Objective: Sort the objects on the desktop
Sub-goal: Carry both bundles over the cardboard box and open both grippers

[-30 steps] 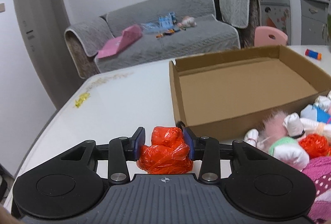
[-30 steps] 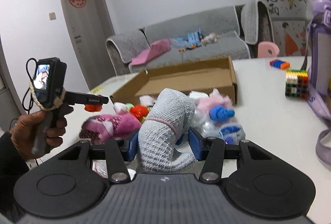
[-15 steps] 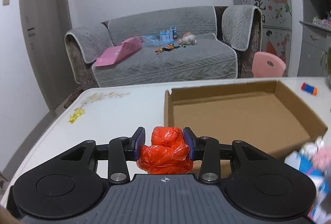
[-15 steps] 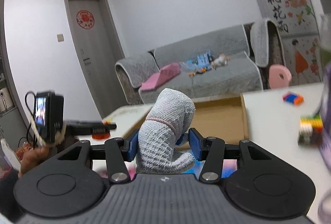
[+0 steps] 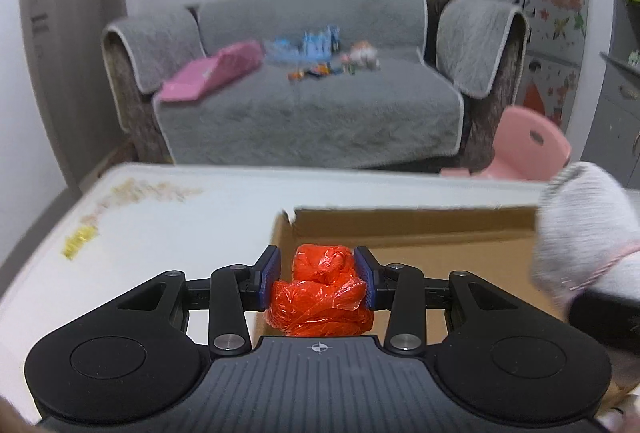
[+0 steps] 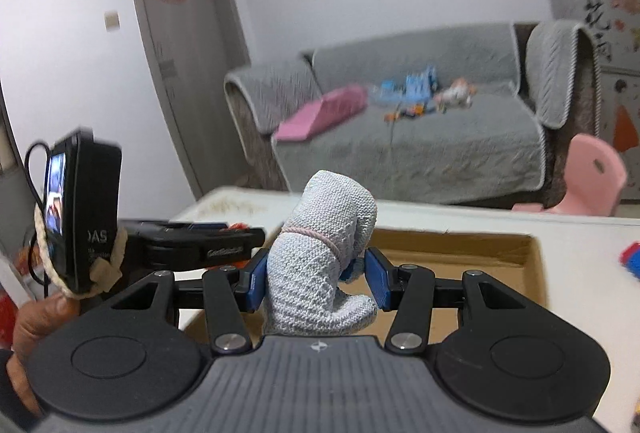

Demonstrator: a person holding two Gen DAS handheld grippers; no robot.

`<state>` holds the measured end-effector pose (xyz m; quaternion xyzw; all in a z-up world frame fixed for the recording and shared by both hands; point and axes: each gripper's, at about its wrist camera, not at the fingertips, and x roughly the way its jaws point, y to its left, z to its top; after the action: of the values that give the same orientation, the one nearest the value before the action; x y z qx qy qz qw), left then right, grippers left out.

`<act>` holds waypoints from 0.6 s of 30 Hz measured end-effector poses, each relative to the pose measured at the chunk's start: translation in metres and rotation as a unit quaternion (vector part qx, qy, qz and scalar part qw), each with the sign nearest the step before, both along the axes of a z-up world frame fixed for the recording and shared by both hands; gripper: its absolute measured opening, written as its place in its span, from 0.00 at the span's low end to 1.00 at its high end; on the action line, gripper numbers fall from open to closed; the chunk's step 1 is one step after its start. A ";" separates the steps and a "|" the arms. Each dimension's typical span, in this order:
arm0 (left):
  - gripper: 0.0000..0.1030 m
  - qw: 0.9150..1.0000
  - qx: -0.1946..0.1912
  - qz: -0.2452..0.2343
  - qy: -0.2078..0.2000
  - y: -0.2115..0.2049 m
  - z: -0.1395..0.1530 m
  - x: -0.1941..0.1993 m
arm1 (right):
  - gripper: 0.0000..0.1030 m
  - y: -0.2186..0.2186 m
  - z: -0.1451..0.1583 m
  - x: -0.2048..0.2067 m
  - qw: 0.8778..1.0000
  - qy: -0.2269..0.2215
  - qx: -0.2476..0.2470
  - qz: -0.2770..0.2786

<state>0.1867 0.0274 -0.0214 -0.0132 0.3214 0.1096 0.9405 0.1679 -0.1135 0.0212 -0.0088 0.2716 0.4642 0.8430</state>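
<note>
My left gripper (image 5: 319,281) is shut on a crumpled orange plastic bundle (image 5: 320,303) and holds it over the near left corner of an open cardboard box (image 5: 412,237) on the white table. My right gripper (image 6: 316,279) is shut on a rolled grey knitted sock (image 6: 320,261) tied with a pink band, held above the box's (image 6: 456,253) near side. The sock also shows blurred at the right edge of the left wrist view (image 5: 584,229). The left gripper shows at the left of the right wrist view (image 6: 200,245), beside the sock.
The white table (image 5: 168,217) has yellow scraps (image 5: 80,241) at its left. A blurred blue and red toy (image 6: 630,259) lies right of the box. Behind the table stand a grey sofa (image 5: 312,101) and a pink chair (image 5: 528,149).
Both grippers have risen and moved forward over the box with their loads. The pile of soft toys and the colour cube have dropped out of view.
</note>
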 end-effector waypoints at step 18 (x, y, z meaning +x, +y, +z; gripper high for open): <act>0.48 0.995 -0.038 0.020 0.088 0.006 -0.044 0.050 | 0.46 0.038 -0.036 0.022 0.996 0.031 -0.078 -0.003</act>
<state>0.2367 0.0338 -0.0657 -0.0461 0.4062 0.1166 0.9051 0.1896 -0.0752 -0.0146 -0.0595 0.3328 0.4392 0.8323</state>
